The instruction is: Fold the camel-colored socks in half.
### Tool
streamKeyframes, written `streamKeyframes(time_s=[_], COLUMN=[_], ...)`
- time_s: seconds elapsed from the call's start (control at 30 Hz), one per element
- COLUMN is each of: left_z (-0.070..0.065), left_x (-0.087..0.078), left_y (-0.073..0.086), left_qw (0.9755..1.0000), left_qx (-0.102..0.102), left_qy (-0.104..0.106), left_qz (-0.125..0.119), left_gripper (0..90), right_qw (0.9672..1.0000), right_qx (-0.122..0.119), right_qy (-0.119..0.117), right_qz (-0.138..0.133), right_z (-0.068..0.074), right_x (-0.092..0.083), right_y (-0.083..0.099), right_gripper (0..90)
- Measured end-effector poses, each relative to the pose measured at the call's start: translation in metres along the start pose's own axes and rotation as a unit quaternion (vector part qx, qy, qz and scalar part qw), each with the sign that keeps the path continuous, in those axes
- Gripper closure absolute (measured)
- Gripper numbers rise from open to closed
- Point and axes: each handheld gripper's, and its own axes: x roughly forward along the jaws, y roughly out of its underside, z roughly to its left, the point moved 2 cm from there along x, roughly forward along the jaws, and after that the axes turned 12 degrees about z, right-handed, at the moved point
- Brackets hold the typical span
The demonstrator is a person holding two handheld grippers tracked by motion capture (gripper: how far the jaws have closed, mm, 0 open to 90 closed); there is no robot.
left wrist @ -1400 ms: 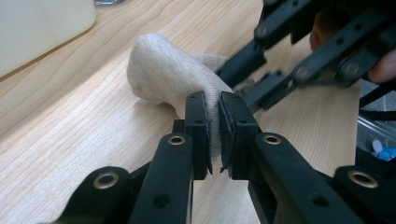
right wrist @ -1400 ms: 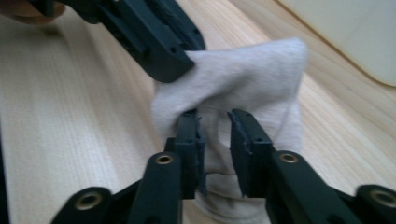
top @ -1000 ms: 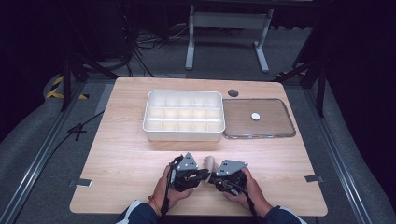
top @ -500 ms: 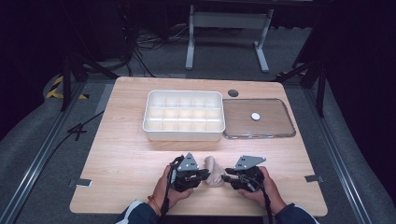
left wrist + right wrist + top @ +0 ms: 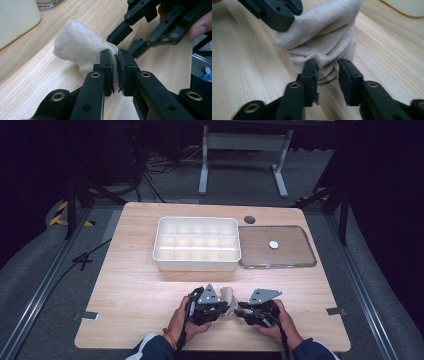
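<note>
A beige rolled sock (image 5: 228,296) lies on the wooden table (image 5: 135,295) near its front edge, between my two grippers. My left gripper (image 5: 115,65) is shut on a fold of the sock (image 5: 80,45); from above it sits at the sock's left (image 5: 220,309). My right gripper (image 5: 327,71) stands at the sock's right (image 5: 241,309). Its jaws have just been opening and now stand apart. The sock's ribbed edge (image 5: 324,60) reaches in between their tips, and the pads do not press on it. The right gripper (image 5: 128,41) also appears in the left gripper view, beyond the sock.
A white box with several compartments (image 5: 196,245) stands at the table's middle back. Right of it lies a clear lid (image 5: 295,255) with a small white disc (image 5: 273,244) on it. A dark round hole (image 5: 249,219) sits behind the lid.
My right gripper has drawn away to the right from the left one and its jaws have spread. The sock now shows between the two grippers. The left gripper has stayed put.
</note>
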Motion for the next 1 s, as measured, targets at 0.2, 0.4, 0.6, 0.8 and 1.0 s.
streamKeyframes(time_s=[0.2, 0.4, 0.6, 0.8, 1.0], left_z=[0.001, -0.001, -0.005, -0.006, -0.007], left_x=[0.000, 0.006, 0.018, 0.024, 0.026], left_y=[0.000, -0.003, -0.004, -0.002, 0.000], left_qw=[1.0000, 0.9999, 0.9999, 0.9999, 1.0000], left_qx=[-0.002, 0.008, 0.005, 0.003, -0.005], left_qy=[0.003, 0.004, 0.007, 0.009, 0.006], left_qz=[0.001, 0.009, 0.011, 0.008, 0.001], left_gripper=[82.5, 82.3, 81.6, 81.3, 81.2], right_qw=[0.9999, 0.9998, 0.9998, 0.9986, 0.9963], right_qx=[0.007, -0.011, -0.010, 0.035, 0.023], right_qy=[0.001, 0.011, 0.010, 0.023, 0.010], right_qz=[-0.010, 0.013, 0.016, -0.033, -0.081], right_z=[-0.006, -0.002, -0.004, -0.022, -0.013], right_x=[-0.010, -0.001, 0.000, -0.023, -0.026], right_y=[0.001, -0.002, -0.001, -0.005, -0.022], right_gripper=[64.9, 71.8, 68.6, 65.5, 61.1])
